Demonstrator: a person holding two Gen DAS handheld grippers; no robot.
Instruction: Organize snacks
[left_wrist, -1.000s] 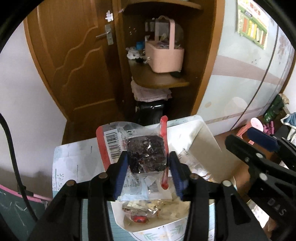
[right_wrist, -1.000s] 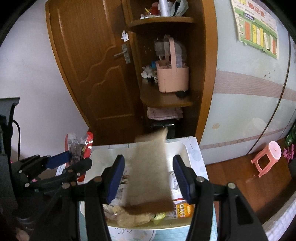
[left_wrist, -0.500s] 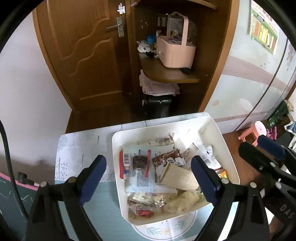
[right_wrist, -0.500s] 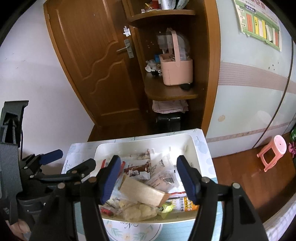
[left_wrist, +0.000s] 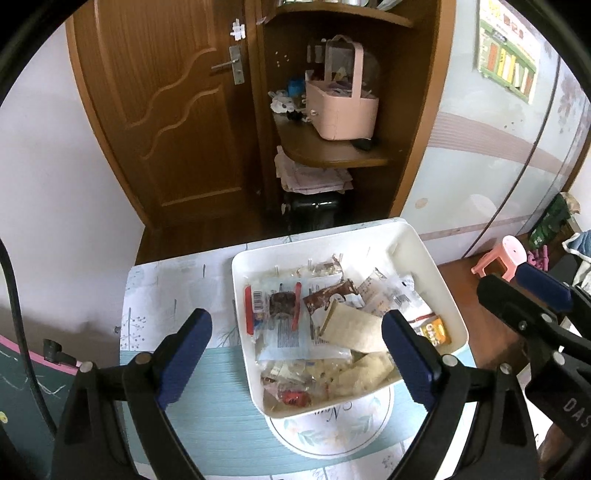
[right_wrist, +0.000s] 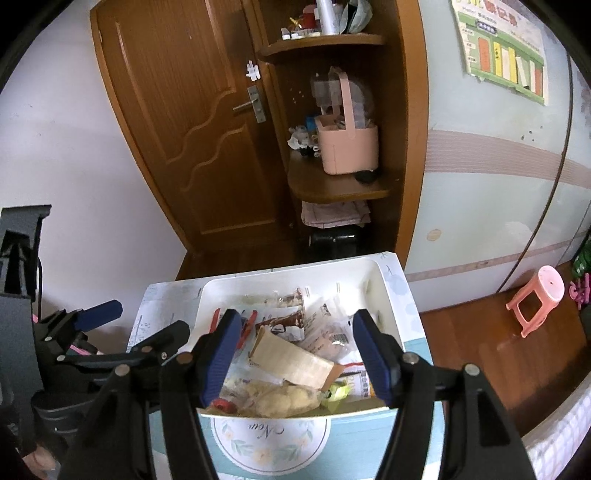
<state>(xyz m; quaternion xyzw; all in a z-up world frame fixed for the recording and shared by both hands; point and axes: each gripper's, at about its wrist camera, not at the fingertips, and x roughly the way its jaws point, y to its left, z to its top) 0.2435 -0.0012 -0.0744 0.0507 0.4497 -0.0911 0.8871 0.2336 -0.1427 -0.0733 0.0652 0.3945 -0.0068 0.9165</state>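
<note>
The white bin (left_wrist: 441, 284) on the table (left_wrist: 207, 398) holds the snacks. The clear packet with red edges (left_wrist: 275, 314) lies flat at its left side, long axis running away from the camera. The tan packet (left_wrist: 351, 326) lies slanted beside it. The left gripper (left_wrist: 295, 354) stands wide apart, holding nothing; the right gripper (right_wrist: 295, 360) is about half open, also with nothing between its jaws.

A home room: a brown panelled wooden door (left_wrist: 177, 110), wooden corner shelves (left_wrist: 332, 155) holding a pink plastic handled caddy (left_wrist: 343, 110), a small pink plastic stool (right_wrist: 535, 299).
</note>
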